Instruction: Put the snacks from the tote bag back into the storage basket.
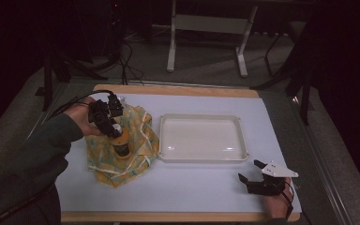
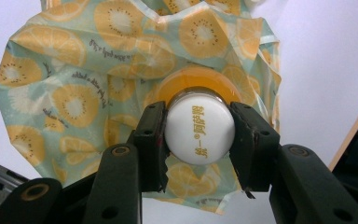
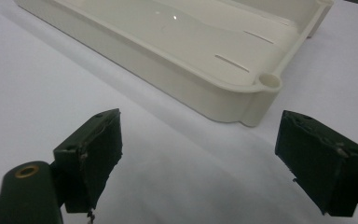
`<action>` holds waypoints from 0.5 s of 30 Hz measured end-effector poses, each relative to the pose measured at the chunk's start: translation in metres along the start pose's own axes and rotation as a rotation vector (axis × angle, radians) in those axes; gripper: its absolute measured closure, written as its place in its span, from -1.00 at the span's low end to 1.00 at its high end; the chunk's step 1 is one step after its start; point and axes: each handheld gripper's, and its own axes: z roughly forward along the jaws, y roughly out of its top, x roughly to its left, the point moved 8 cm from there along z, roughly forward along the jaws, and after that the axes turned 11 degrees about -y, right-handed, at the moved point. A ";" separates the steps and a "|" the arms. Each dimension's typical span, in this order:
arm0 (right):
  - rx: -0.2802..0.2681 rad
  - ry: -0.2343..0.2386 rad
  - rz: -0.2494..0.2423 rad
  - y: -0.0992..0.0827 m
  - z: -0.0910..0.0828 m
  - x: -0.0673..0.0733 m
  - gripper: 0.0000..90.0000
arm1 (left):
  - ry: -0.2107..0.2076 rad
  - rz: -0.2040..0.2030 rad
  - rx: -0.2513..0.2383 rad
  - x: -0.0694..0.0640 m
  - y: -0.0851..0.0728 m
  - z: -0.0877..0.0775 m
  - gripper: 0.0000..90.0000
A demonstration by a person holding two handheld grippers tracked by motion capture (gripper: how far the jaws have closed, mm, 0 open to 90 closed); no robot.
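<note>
The orange bottle (image 1: 121, 142) stands upright, white cap (image 2: 199, 134) up, on the fruit-print cloth (image 1: 136, 140) near the table's (image 1: 192, 190) left edge. The left gripper (image 1: 108, 123) clamps the cap. Just right lies the white tray (image 1: 201, 158); the front strip is bare. The right gripper (image 1: 252, 171) rests wide at the front right corner.

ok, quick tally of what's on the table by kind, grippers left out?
Orange bottle with a white cap, standing on the cloth: 1
Pale green cloth printed with orange fruit slices: 1
Cream rectangular plastic tray, nothing in it: 1
Total: 3
</note>
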 end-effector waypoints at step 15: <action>-0.001 0.000 -0.001 0.000 0.000 0.000 -0.68 | 0.025 0.055 0.022 -0.010 0.010 -0.016 0.31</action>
